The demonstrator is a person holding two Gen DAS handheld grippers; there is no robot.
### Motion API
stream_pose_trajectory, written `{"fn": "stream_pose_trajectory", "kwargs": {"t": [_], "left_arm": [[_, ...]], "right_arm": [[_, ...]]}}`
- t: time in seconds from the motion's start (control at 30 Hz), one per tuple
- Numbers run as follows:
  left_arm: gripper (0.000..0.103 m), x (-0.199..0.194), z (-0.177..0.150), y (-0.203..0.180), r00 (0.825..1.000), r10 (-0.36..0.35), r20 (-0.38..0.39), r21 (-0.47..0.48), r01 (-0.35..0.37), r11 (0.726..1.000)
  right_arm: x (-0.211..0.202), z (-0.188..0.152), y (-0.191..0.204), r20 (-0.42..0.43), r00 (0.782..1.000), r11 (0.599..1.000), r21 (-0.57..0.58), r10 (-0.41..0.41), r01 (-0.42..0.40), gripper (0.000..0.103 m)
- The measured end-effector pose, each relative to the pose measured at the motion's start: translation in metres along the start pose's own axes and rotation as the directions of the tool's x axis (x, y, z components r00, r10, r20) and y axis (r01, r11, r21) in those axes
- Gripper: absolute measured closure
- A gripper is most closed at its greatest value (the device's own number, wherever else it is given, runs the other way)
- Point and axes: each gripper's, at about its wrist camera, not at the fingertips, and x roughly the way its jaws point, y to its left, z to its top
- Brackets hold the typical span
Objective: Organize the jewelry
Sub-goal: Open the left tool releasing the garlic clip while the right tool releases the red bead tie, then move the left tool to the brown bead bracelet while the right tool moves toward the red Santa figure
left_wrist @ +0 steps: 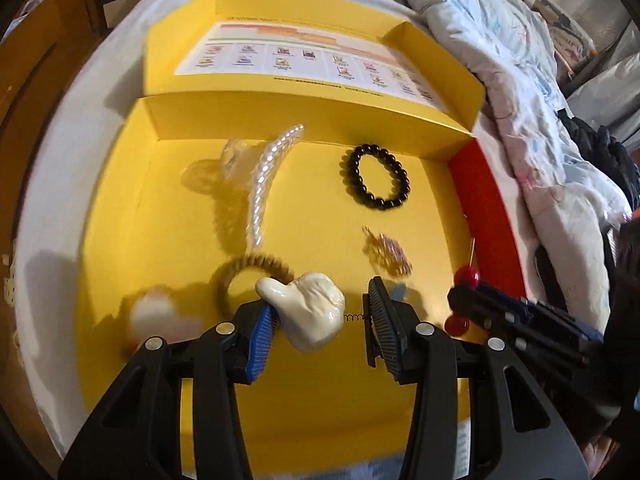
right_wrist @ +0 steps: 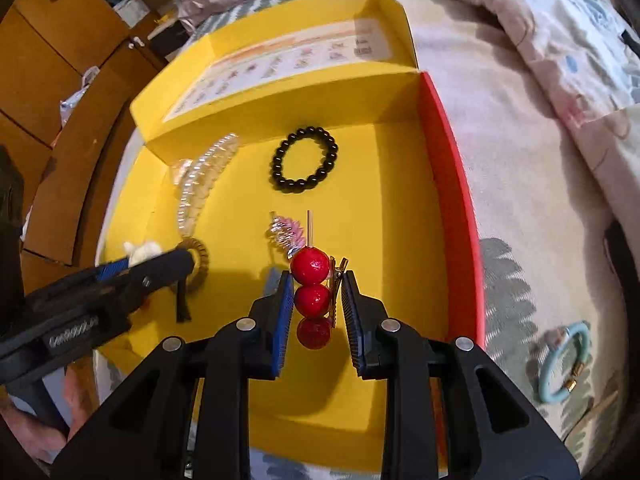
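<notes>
My left gripper (left_wrist: 320, 304) hangs over the near part of an open yellow box (left_wrist: 160, 240). It is shut on a cream, hand-shaped ornament (left_wrist: 308, 312), whose small wire spring (left_wrist: 354, 317) reaches the right pad. My right gripper (right_wrist: 316, 280) is shut on a hair clip of three red balls (right_wrist: 311, 294) on a thin stick, also low over the box (right_wrist: 400, 200). On the box floor lie a black bead bracelet (left_wrist: 376, 178), a clear pearly hair claw (left_wrist: 264, 176), a brown spiral hair tie (left_wrist: 240, 276), a pink and gold coil (right_wrist: 286, 232) and a white fluffy piece (left_wrist: 156, 312).
The box lid (left_wrist: 304, 56) with a printed sheet stands open behind the box, which has a red right wall (right_wrist: 452, 200). Everything rests on a bed with a rumpled quilt (left_wrist: 520, 80). A teal bangle (right_wrist: 564, 364) lies on the bedding right of the box. Brown cabinets (right_wrist: 48, 60) stand at left.
</notes>
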Motion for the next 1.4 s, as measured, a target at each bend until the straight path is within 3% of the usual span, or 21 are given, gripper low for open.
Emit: {"fn": "stream_pose_trajectory", "kwargs": {"t": [0.17, 0.4, 0.57, 0.9, 0.93, 1.03, 1.17, 1.3, 1.4], "left_arm": [[0.057, 0.023, 0.019, 0.001, 1.0, -0.006, -0.004, -0.014, 0.006, 1.0], [0.055, 0.045, 0.021, 0.001, 0.999, 0.046, -0.003, 0.021, -0.046, 0.999], [0.031, 0.035, 0.022, 0.006, 0.999, 0.028, 0.025, 0.014, -0.028, 0.999], [0.031, -0.008, 0.026, 0.008, 0.996, -0.004, 0.094, -0.037, 0.008, 0.999], [0.031, -0.014, 0.025, 0.008, 0.994, -0.005, 0.105, -0.037, 0.009, 0.999], [0.025, -0.037, 0.02, 0.002, 0.989, -0.013, 0.145, -0.032, 0.018, 0.999], [0.023, -0.07, 0.008, -0.005, 0.982, -0.023, 0.189, -0.017, 0.027, 1.0], [0.02, -0.095, -0.003, -0.014, 0.976, -0.01, 0.219, -0.005, 0.011, 1.0], [0.018, -0.11, -0.016, -0.017, 0.972, 0.002, 0.236, 0.004, -0.003, 1.0]], "right_arm": [[0.01, 0.003, -0.005, -0.009, 1.0, 1.0, 0.004, -0.028, 0.028, 0.076], [0.021, 0.002, -0.004, -0.018, 0.998, 0.998, -0.012, -0.06, 0.059, 0.076], [0.019, 0.001, -0.003, -0.009, 0.998, 0.998, -0.018, -0.06, 0.06, 0.073], [-0.042, -0.001, -0.011, 0.126, 0.992, 1.0, -0.008, 0.031, -0.03, 0.072], [-0.052, -0.001, -0.015, 0.146, 0.989, 0.999, -0.003, 0.033, -0.032, 0.07], [-0.09, -0.006, -0.033, 0.225, 0.974, 1.0, 0.021, 0.011, -0.016, 0.053], [-0.13, -0.022, -0.065, 0.285, 0.956, 0.996, 0.079, -0.072, 0.051, 0.033], [-0.143, -0.051, -0.108, 0.23, 0.961, 0.98, 0.161, -0.152, 0.116, 0.027], [-0.144, -0.072, -0.123, 0.184, 0.96, 0.971, 0.153, -0.212, 0.185, 0.027]]}}
